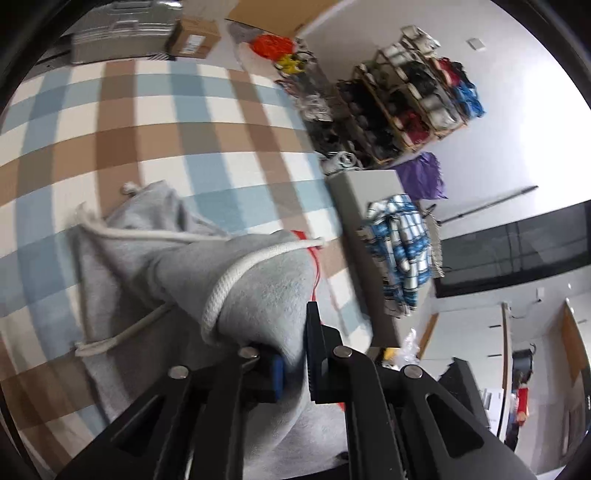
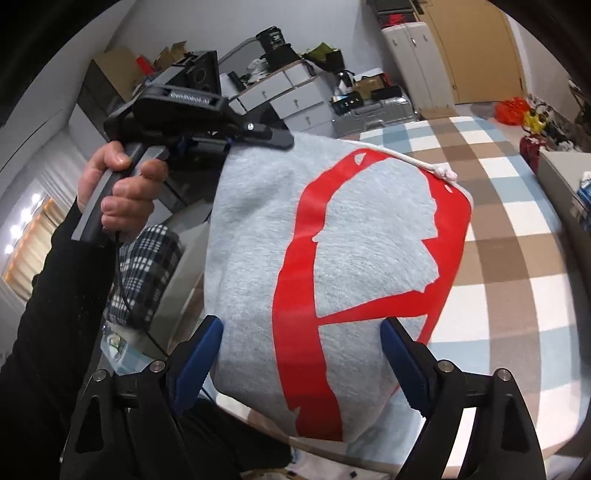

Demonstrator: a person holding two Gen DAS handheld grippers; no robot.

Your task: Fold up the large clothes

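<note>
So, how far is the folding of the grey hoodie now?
Nothing looks folded yet. The left gripper is shut on the grey hoodie, holding it above the checked bed cover. The right gripper is open around the fabric, not pinching. All folds remain.

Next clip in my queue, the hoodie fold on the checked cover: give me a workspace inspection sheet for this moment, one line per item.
Surface: checked cover in blue, brown and white, spread flat.
Job's things: grey hoodie with red print, lifted at one edge, the rest bunched on the cover; its white drawstring trails loose.
Clutter: nothing seen on the cover besides the hoodie.
Grippers: left gripper shut on the hoodie's fabric, held by a hand; right gripper open, its jaws wide on either side of the fabric, pads not pressing.
Cables: black cable hangs below the hand.
Surroundings: shoe rack, blue plaid cloth draped over a grey unit, suitcase, drawers.
</note>
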